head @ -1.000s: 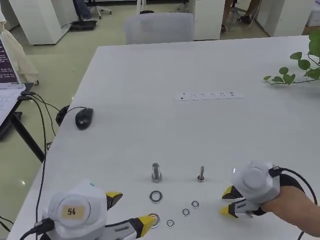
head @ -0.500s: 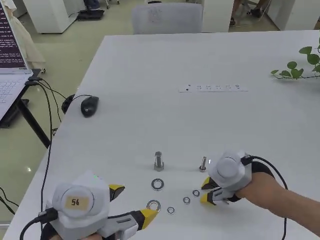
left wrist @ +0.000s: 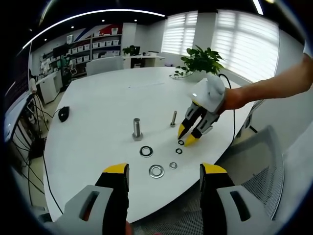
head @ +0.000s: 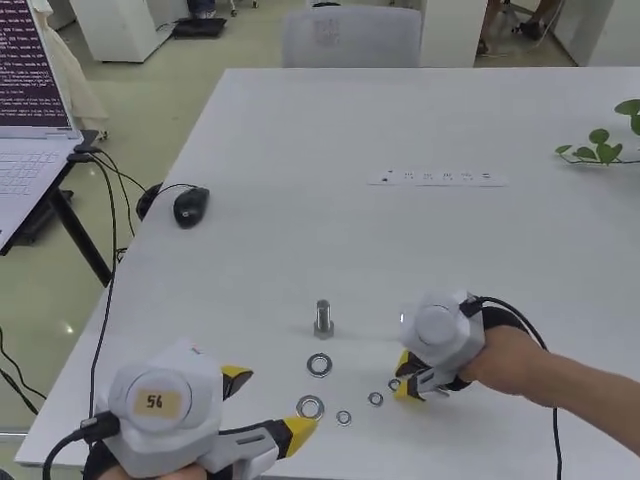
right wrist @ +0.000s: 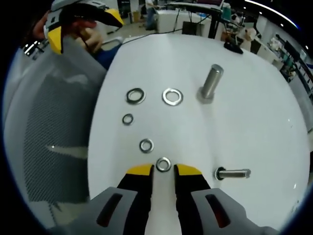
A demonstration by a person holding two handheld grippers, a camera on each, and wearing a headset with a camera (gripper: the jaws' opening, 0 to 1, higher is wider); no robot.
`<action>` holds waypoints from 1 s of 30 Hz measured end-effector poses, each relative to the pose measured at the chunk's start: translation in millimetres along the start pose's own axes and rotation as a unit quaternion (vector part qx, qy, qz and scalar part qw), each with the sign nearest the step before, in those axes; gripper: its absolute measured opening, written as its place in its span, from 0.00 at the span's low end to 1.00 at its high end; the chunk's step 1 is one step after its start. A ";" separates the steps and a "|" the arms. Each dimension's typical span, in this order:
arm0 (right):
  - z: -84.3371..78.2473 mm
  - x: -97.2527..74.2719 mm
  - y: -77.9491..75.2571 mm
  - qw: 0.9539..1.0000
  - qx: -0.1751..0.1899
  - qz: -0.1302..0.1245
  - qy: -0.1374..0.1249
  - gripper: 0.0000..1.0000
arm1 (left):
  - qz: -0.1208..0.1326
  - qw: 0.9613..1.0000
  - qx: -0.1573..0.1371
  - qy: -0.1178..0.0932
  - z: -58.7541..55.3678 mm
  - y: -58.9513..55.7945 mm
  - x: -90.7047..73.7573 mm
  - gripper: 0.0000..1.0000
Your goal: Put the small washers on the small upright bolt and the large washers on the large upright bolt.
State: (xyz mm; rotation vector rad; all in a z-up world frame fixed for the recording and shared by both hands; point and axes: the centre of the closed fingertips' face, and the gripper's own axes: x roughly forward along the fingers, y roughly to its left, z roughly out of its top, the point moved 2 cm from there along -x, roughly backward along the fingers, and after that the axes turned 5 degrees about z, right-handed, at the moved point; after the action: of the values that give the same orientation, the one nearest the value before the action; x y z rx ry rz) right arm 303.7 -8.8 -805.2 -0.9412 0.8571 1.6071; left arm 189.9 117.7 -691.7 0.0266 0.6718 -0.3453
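The large upright bolt [head: 323, 318] [left wrist: 137, 128] [right wrist: 211, 83] stands mid-table, the small upright bolt [left wrist: 173, 118] [right wrist: 234, 173] to its right. Two large washers [head: 319, 364] [head: 309, 406] lie flat in front of the large bolt. Small washers [head: 343, 417] [head: 375, 399] lie to their right. My right gripper [head: 408, 385] [right wrist: 165, 170] is low over the table, its jaws a narrow gap apart. A third small washer [right wrist: 163, 164] lies flat right at its tips. My left gripper [head: 270, 403] [left wrist: 165, 169] stands open and empty near the front edge, beside the nearer large washer [left wrist: 156, 171].
A black mouse [head: 190, 206] with its cable lies at the table's left edge. A white power strip [head: 440, 178] lies further back, plant leaves [head: 600, 145] at the far right. A laptop [head: 30, 110] stands on a side table to the left, a chair [head: 350, 35] behind.
My right gripper has moved left and down to the small washers, and its jaws have narrowed. The left gripper has stayed put; the head camera has shifted.
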 end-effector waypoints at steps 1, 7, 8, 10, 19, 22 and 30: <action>0.3 0.1 0.3 1.000 -0.005 0.002 0.005 0.19 | 0.001 1.000 0.001 0.000 0.4 -1.2 -0.5 0.58; 1.9 0.8 2.0 0.999 -0.041 0.006 0.012 0.16 | 0.001 1.000 0.000 -0.002 1.0 -4.3 0.9 0.58; 2.1 1.0 2.8 0.999 -0.047 0.007 0.012 0.16 | 0.001 1.000 0.000 -0.003 1.1 -4.7 1.1 0.58; 1.8 1.0 3.8 0.999 -0.052 0.002 0.011 0.15 | 0.001 1.000 -0.001 -0.004 1.6 -5.7 1.6 0.58; 0.6 0.6 3.2 0.999 -0.037 -0.013 -0.002 0.14 | 0.005 1.000 -0.003 -0.005 -0.1 -4.5 0.8 0.57; -0.1 0.9 2.2 0.999 -0.023 -0.020 -0.012 0.14 | 0.008 1.000 -0.005 -0.006 -0.6 -1.8 -0.9 0.57; -1.8 -3.6 3.1 0.999 0.009 -0.027 -0.032 0.13 | 0.011 1.000 -0.008 -0.009 -1.0 4.0 -4.0 0.57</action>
State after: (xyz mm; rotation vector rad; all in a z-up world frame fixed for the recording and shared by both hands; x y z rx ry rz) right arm 301.5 -12.5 -802.5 -0.8883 0.7942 1.5719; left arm 187.7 122.8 -690.4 0.0151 0.6569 -0.3175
